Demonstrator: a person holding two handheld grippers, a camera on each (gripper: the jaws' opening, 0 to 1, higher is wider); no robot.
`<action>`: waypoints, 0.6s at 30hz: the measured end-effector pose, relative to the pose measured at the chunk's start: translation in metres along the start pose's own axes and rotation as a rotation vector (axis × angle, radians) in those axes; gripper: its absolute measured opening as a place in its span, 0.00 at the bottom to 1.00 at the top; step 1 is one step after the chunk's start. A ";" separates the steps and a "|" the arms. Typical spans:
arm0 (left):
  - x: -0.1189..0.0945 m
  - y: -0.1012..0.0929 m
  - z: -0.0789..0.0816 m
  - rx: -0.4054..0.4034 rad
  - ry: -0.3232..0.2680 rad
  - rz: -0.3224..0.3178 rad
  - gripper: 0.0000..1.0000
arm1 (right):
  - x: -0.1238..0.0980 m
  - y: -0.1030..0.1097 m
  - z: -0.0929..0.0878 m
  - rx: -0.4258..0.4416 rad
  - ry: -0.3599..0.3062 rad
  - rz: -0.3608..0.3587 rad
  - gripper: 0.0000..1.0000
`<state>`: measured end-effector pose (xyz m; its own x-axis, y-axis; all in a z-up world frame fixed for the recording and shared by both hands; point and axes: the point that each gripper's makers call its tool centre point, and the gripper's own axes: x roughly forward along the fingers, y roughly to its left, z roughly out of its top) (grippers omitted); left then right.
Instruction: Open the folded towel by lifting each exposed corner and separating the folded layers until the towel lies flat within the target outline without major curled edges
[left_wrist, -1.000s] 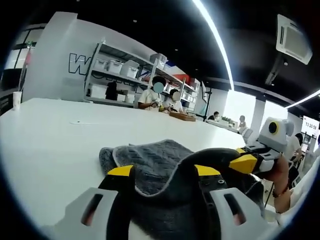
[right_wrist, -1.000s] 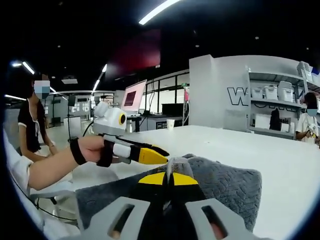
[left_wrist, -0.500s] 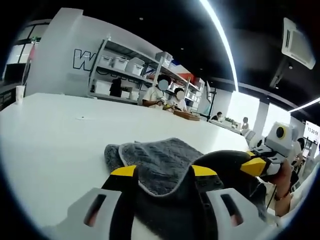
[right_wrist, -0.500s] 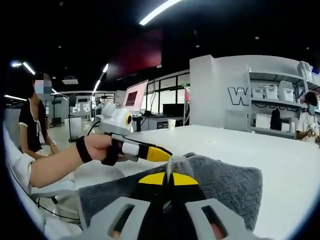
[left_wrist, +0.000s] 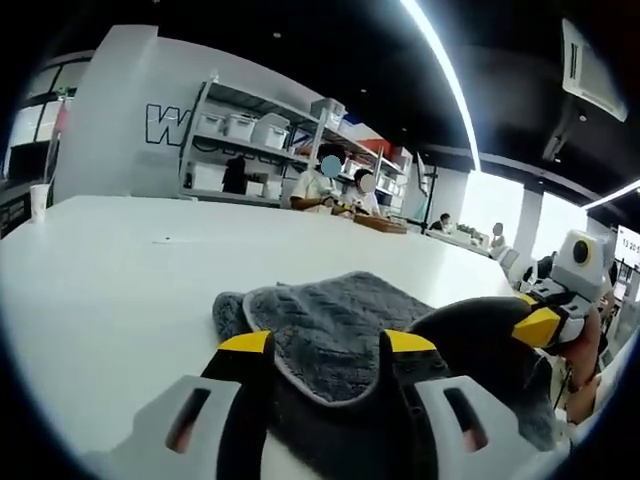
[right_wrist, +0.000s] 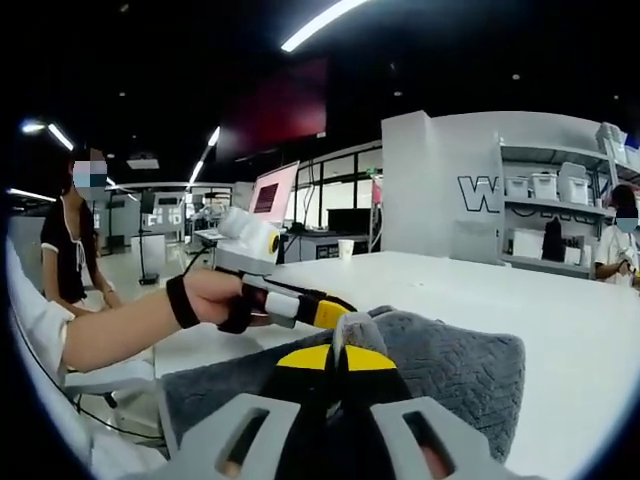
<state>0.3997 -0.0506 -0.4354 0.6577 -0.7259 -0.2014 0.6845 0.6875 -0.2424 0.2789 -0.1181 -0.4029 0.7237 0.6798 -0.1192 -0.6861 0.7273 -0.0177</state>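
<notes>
Sliding forward under the towel (left_wrist: 330, 315) edge on the table (left_wrist: 110, 260) with the left gripper (left_wrist: 325, 345) spread open, right gripper (right_wrist: 338, 357) pinching a raised corner shut, layers beginning to part, towel nowhere near flat yet.

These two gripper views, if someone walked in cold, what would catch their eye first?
Probably the grey towel, bunched on the white table between the yellow-tipped jaws. In the right gripper view the right gripper is shut on a raised towel edge, while the left gripper, held in a person's hand, reaches in beside it.
</notes>
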 end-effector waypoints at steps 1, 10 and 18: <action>0.000 0.000 0.000 -0.001 0.000 0.002 0.41 | 0.000 0.000 0.000 0.001 -0.001 -0.001 0.00; 0.006 -0.003 -0.013 -0.001 0.046 0.042 0.43 | -0.001 0.002 -0.003 0.004 0.002 0.005 0.00; 0.011 0.002 -0.021 -0.009 0.066 0.045 0.43 | -0.001 0.002 -0.005 0.004 0.003 0.004 0.00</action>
<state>0.4016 -0.0577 -0.4576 0.6652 -0.6943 -0.2746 0.6519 0.7194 -0.2398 0.2761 -0.1177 -0.4075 0.7209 0.6822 -0.1219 -0.6885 0.7251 -0.0132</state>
